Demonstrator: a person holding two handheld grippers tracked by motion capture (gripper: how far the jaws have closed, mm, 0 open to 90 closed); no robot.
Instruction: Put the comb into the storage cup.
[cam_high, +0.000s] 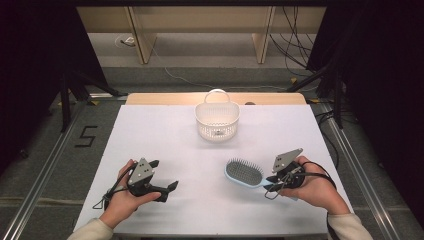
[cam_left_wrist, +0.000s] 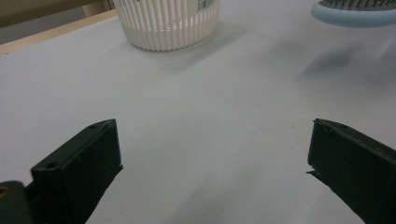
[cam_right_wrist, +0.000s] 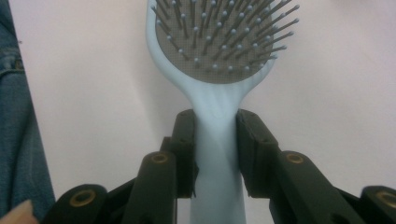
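Right fingers (cam_right_wrist: 215, 140) pinching hairbrush (cam_right_wrist: 219, 51) handle, left fingers (cam_left_wrist: 212, 158) spread wide above table (cam_left_wrist: 196, 107).

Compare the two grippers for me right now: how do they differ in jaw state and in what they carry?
The right gripper has its jaws closed on the handle of the light blue hairbrush, while the left gripper has its jaws spread wide with nothing between them. The right gripper carries the brush bristles up; the left gripper sits low over the bare white table, facing the white basket. Both are hand-held near the table's near edge.
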